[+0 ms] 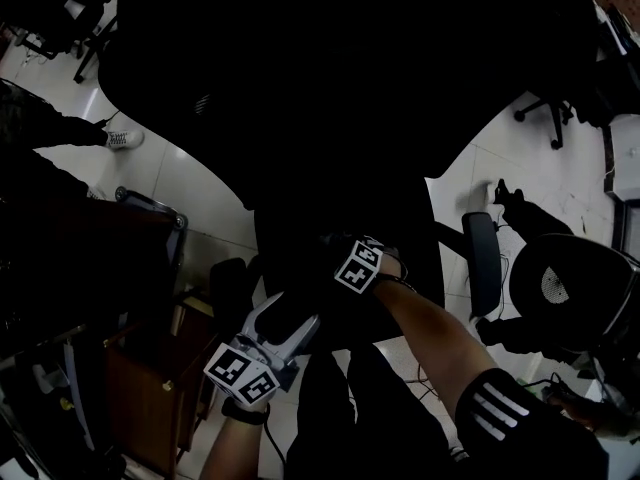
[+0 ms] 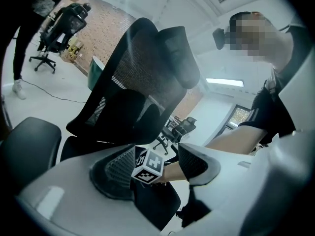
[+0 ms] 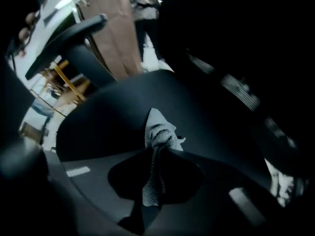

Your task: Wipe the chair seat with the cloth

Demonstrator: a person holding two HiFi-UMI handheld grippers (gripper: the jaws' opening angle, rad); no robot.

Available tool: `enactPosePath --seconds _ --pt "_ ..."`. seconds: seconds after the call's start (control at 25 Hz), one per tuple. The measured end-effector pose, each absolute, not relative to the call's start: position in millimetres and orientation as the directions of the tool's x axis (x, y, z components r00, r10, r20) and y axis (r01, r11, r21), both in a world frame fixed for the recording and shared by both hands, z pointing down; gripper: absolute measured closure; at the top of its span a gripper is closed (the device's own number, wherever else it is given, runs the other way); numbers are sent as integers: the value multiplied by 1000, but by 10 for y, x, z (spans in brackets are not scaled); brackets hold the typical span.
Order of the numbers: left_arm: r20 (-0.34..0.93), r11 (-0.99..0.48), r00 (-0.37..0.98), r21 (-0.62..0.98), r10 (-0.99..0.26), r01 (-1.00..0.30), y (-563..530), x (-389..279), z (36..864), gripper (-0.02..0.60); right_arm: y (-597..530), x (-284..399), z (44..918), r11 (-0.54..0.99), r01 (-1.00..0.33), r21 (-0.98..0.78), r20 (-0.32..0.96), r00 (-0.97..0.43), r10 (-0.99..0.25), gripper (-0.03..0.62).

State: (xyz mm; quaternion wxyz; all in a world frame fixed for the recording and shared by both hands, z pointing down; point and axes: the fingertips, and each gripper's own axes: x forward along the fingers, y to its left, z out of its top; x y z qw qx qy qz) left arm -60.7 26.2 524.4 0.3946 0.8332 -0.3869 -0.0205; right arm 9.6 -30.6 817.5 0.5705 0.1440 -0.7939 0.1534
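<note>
Cloth (image 3: 158, 132) clenched by right tongs (image 3: 153, 150) against chair seat (image 3: 106, 117).
Left tongs (image 2: 156, 167) held released; overlapping strokes advised.

My head camera looks steeply down from above the chair (image 1: 330, 118), whose dark bulk fills the frame from 12 o'clock to centre. My left gripper (image 1: 292, 320) sits at 7 o'clock and my right gripper (image 1: 365, 263) just below centre. The camera on my left gripper sits low and points upward along its parted jaws, toward the chair back (image 2: 142, 77) at 12 o'clock and my torso (image 2: 275, 107) at 2 o'clock. With the head view it shares my right gripper's marker cube (image 2: 148, 165) and forearm (image 2: 231, 141). The camera on my right gripper rides very close over the seat (image 3: 113, 117). It faces across the seat to an armrest (image 3: 64, 36) at 10 o'clock, with the cloth (image 3: 158, 136) pinched in its jaws at centre.
</note>
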Motion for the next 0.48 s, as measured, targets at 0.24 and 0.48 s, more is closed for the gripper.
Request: enactPosePath --seconds 0.24,0.48 --pt "245 -430 736 680 -631 -595 331 -422 5237 284 -567 1514 8064 821 -570 26 977 -158 -141 562" --pt "260 -434 746 678 -613 -593 329 -332 5155 284 -714 1632 7837 766 -641 35 964 -180 -195 562"
